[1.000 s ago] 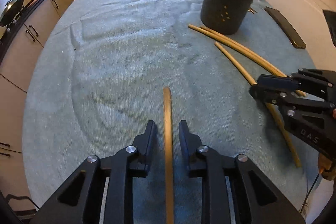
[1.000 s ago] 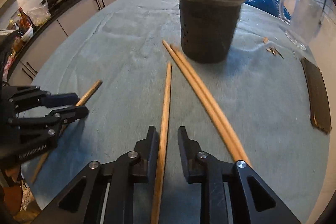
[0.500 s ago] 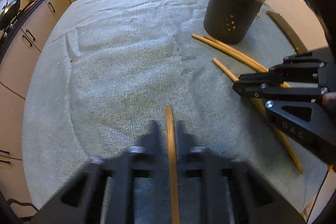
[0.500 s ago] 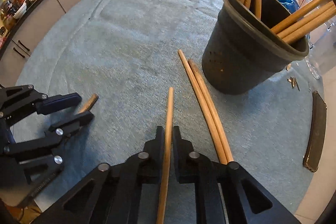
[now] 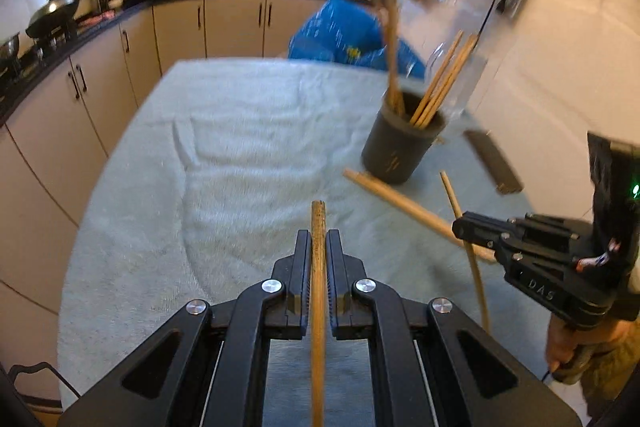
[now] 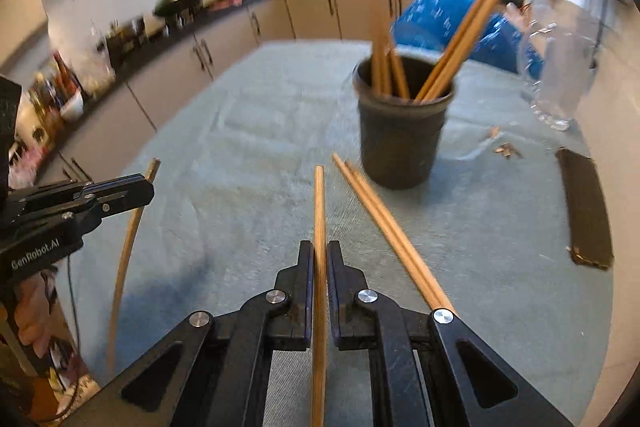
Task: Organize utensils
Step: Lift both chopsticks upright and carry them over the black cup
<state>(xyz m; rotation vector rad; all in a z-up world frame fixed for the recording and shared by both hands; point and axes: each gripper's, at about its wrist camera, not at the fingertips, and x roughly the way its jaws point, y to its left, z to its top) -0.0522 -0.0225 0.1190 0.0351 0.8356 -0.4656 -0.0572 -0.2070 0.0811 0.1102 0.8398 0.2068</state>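
My left gripper (image 5: 318, 239) is shut on a wooden chopstick (image 5: 318, 219) and holds it lifted above the towel-covered table (image 5: 240, 155). My right gripper (image 6: 319, 249) is shut on another wooden chopstick (image 6: 319, 203), also lifted. A black utensil holder (image 6: 402, 139) with several chopsticks stands ahead of the right gripper; it also shows in the left wrist view (image 5: 400, 151). Two chopsticks (image 6: 384, 223) lie side by side on the towel in front of the holder. The right gripper shows in the left wrist view (image 5: 476, 229), the left gripper in the right wrist view (image 6: 136, 193).
A dark flat case (image 6: 586, 211) lies at the table's right edge. A glass jug (image 6: 560, 67) stands behind it, with small scraps (image 6: 504, 147) nearby. A blue bag (image 6: 448, 19) sits at the far side. Kitchen cabinets (image 5: 60, 115) run along the left.
Both grippers have closed on their chopsticks and raised them off the towel, tilting up so the kitchen and window come into view.
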